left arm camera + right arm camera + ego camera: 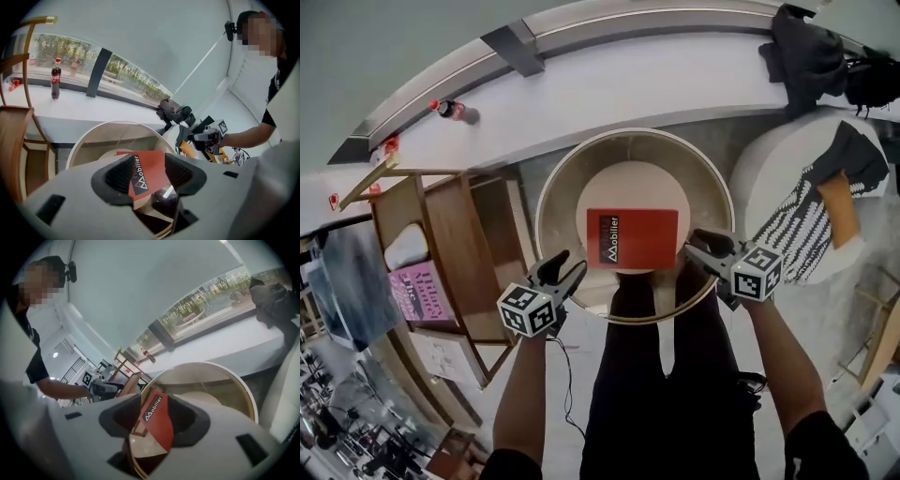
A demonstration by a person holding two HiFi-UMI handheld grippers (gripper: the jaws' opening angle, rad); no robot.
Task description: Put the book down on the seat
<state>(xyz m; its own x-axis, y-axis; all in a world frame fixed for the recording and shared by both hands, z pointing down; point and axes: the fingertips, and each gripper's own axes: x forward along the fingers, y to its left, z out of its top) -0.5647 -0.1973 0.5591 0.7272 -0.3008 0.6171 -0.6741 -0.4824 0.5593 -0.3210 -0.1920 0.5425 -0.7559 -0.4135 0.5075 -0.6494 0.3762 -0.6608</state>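
Placement looks all but complete: a thin red book (632, 238) with white lettering on a dark band lies flat on the round pale seat (628, 186) of a tub chair with a curved light-wood back (542, 211), roughly at the seat's middle. The left gripper (566, 273) sits just beside the book's near left corner and the right gripper (697, 247) just beside its right edge. Each gripper's own view shows its jaws standing apart, with the book seen through the gap and neither pad pressing on it, so both appear to have let go. What seems left is only to draw the two grippers back and clear of the chair's rim.

The person stands close against the chair's front in dark trousers. To the left stands an open wooden shelf unit (455, 244) holding a pink printed sheet (420, 291). A cola bottle (450, 110) rests on the white window ledge (609, 89) behind, and a dark bundle of cloth (802, 47) lies further along it. At right, a white round stool (764, 178) carries a black-and-white patterned cloth (797, 225). Nothing lies on the seat besides the book.
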